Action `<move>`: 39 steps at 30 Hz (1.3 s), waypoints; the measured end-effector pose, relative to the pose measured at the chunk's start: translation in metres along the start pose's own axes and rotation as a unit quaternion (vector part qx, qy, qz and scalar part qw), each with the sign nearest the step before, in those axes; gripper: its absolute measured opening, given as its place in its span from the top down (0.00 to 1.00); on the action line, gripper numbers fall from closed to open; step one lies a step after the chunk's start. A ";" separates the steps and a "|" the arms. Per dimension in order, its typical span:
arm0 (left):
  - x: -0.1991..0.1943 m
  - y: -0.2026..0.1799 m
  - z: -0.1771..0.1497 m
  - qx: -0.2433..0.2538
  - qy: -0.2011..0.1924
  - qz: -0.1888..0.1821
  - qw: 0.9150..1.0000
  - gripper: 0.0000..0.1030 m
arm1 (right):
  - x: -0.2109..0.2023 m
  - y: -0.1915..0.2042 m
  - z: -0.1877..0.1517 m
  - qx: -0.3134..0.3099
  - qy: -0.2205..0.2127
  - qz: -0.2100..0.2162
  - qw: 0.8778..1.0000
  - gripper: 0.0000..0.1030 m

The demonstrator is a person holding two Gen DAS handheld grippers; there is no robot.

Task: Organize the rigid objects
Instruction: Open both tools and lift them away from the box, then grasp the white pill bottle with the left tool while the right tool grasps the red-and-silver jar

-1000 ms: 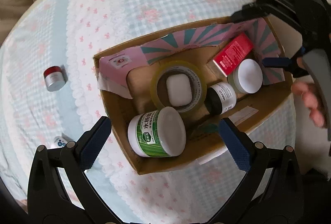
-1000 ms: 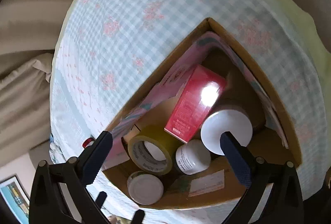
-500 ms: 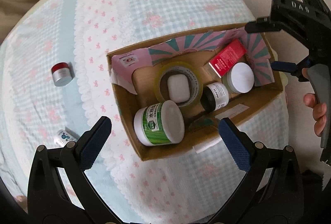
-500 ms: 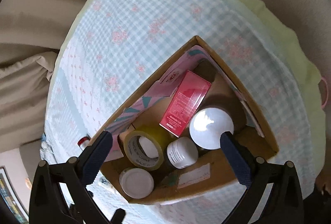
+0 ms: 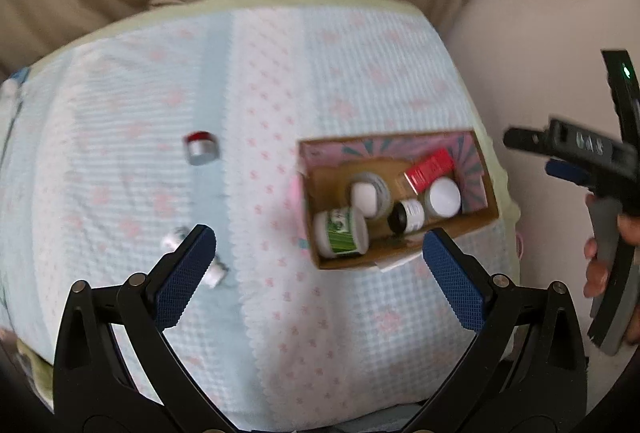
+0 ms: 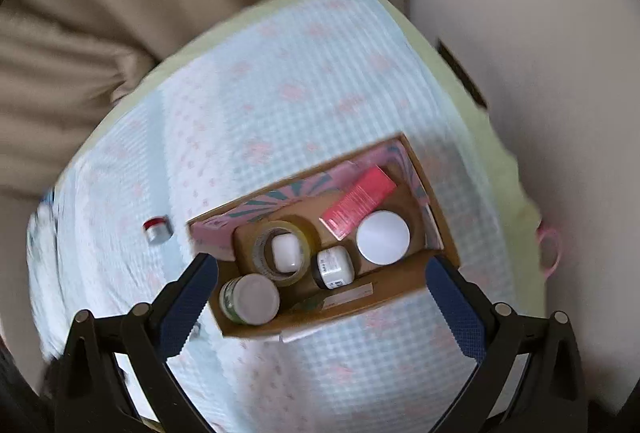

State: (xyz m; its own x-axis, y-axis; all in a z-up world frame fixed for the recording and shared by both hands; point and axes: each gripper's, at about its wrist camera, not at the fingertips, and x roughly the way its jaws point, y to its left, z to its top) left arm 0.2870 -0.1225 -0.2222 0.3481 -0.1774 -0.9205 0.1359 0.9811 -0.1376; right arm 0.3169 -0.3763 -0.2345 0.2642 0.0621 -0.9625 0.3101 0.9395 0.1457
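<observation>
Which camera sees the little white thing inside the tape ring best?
The right wrist view: the white case sits clear and big inside the tape roll, seen from above. In the left wrist view it is smaller, blurrier, and hides most of the roll.

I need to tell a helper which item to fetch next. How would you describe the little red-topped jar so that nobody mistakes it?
Find the open cardboard box on the blue checked bedspread. Left of it, out on the cloth, lies a small silver jar with a red cap, on its side. Only it is silver and red; the small white item nearer the camera is too blurred to identify.
</observation>
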 end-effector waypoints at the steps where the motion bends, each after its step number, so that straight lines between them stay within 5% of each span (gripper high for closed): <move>1: -0.010 0.007 -0.003 -0.008 -0.011 0.009 1.000 0.00 | -0.009 0.009 -0.003 -0.018 -0.011 -0.002 1.000 0.00; 5: -0.050 0.043 -0.020 -0.064 -0.069 0.056 0.994 0.00 | -0.049 0.055 -0.014 -0.118 -0.070 0.000 0.991 0.00; 11: -0.057 0.100 -0.049 -0.155 -0.089 0.077 0.981 0.00 | -0.066 0.137 -0.027 -0.283 -0.120 0.003 0.951 0.00; 17: -0.026 0.137 -0.081 -0.231 -0.073 0.100 0.965 0.00 | -0.030 0.200 -0.028 -0.381 -0.095 0.020 0.919 0.00; 25: 0.060 0.168 -0.103 -0.318 -0.022 0.093 0.943 0.00 | 0.067 0.267 -0.016 -0.477 -0.014 0.076 0.875 0.00; 39: 0.203 0.206 -0.116 -0.416 0.046 0.085 0.904 0.04 | 0.244 0.334 -0.026 -0.677 0.078 0.058 0.729 0.00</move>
State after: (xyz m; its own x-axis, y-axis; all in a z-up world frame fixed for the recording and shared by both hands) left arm 0.2783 0.0529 -0.4802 0.2147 -0.0499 -0.9754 -0.6705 0.7186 -0.1843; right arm 0.4608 -0.0386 -0.4266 0.0766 0.1066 -0.9914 -0.9206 0.3895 -0.0292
